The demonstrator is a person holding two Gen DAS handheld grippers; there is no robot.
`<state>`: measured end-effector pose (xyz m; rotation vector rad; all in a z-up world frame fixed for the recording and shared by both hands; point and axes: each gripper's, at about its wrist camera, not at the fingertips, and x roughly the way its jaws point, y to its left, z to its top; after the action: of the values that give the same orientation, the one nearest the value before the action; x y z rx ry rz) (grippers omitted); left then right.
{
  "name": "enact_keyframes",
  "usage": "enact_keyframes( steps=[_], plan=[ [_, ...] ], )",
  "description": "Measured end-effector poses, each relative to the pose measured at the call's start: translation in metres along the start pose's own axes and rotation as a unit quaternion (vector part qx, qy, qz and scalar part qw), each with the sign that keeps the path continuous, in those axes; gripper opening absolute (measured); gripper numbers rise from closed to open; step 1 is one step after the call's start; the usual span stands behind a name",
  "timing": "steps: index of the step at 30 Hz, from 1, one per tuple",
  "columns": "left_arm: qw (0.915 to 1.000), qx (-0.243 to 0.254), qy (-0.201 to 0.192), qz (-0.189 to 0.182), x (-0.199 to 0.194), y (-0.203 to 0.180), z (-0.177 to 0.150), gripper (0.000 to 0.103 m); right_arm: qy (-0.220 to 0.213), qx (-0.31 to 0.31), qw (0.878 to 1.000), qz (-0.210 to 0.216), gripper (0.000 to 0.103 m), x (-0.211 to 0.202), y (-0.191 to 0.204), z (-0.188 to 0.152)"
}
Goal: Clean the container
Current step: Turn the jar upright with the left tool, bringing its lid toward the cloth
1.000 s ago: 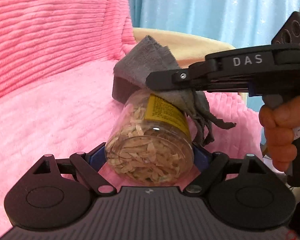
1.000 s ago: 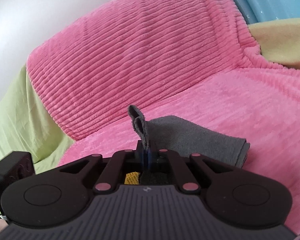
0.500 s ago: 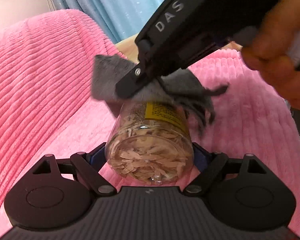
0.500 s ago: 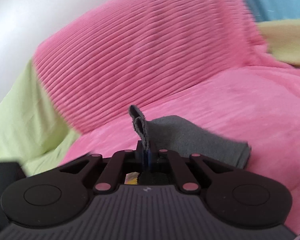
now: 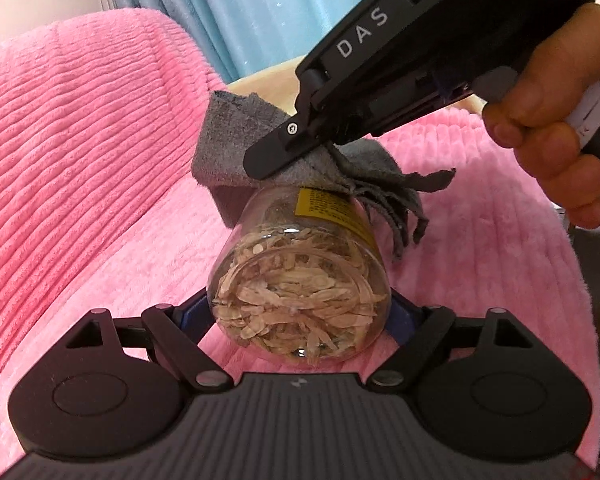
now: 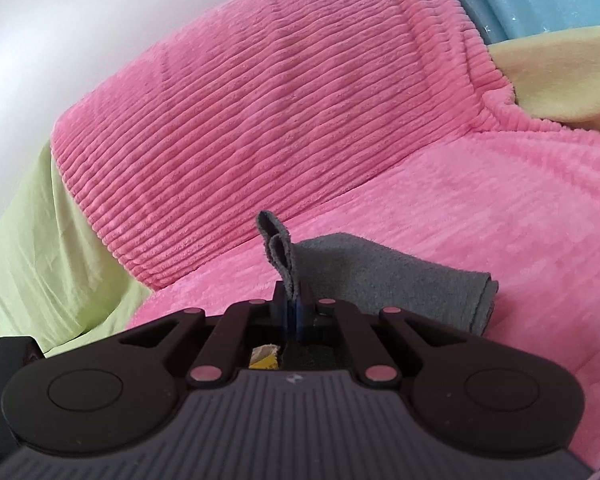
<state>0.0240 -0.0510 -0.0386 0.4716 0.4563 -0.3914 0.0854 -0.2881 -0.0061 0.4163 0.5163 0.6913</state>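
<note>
Clamping jar [image 5: 300, 280], L gripper [image 5: 300, 312]; R gripper [image 6: 294, 312] pinching cloth [image 6: 380, 276] on far end.

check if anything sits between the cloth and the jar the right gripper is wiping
Nothing visible does. The grey cloth, pinched in the right gripper, lies directly on the upper side of the clear jar, which the left gripper clamps at its base.

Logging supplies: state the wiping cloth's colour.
Plain grey cloth, clearest in the left wrist view.
</note>
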Motion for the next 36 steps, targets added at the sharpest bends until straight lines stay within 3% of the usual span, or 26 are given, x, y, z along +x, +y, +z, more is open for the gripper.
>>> enact_keyframes(
  steps=[8, 21, 36],
  plan=[
    [0.9994, -0.024, -0.021, -0.011, -0.022, 0.007, 0.002, 0.085, 0.002, 0.025, 1.000, -0.005, 0.002, -0.004, -0.008, -0.001],
    [0.9990, -0.039, -0.021, -0.010, -0.022, 0.008, 0.005, 0.085, 0.005, 0.037, 0.999, -0.010, 0.003, -0.002, -0.015, -0.003],
    [0.9938, -0.100, -0.033, -0.035, -0.034, 0.019, 0.016, 0.086, 0.025, 0.048, 0.998, -0.020, 0.003, -0.001, -0.015, -0.005]
  ],
)
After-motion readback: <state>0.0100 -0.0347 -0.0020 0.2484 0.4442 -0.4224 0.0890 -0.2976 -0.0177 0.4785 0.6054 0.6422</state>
